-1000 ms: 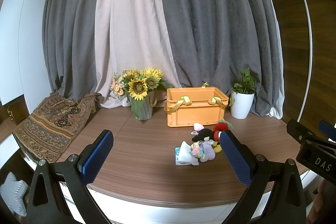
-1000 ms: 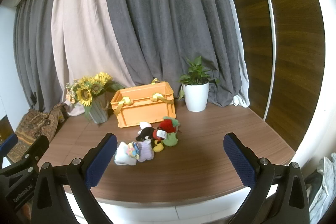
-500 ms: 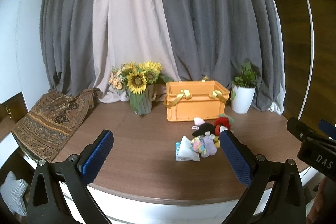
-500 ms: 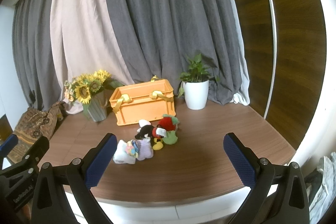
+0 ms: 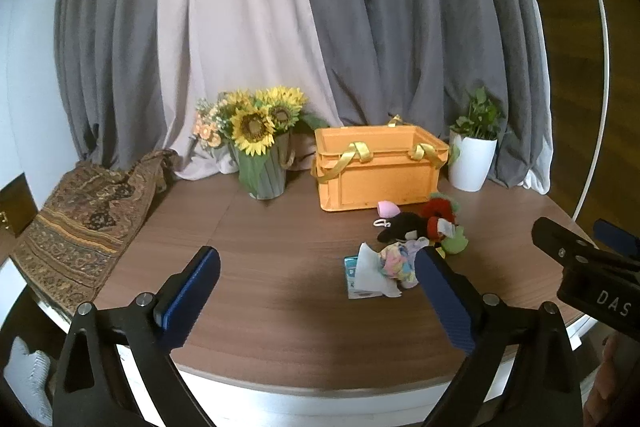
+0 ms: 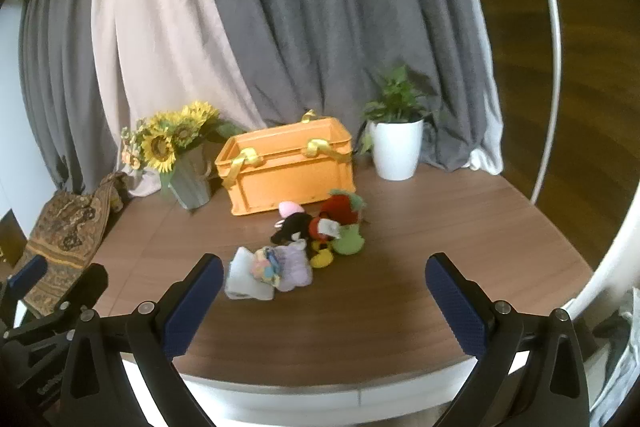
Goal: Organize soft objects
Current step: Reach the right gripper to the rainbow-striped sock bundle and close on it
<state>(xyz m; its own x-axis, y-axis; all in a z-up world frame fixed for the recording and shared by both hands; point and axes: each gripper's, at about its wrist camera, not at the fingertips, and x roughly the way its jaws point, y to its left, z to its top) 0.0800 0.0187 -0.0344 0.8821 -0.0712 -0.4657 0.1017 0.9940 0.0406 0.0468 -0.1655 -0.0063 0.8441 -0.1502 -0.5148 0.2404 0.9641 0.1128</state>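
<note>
Left hand-held gripper (image 5: pixel 316 291) and right hand-held gripper (image 6: pixel 324 295) are hovering level over the near tabletop (image 6: pixel 460 227) edge, jaws spread wide, gripping nothing. Soft toys (image 6: pixel 316 231) are lying ahead of both, orange crate (image 6: pixel 288 171) just beyond.

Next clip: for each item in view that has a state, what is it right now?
left gripper: open, empty, above the table's near edge.
right gripper: open, empty, above the table's near edge.
orange crate: upright, no lid; inside hidden.
soft toys: loose pile on the table in front of the crate, none held.
white cloth: crumpled, lying at the pile's near end.
</note>
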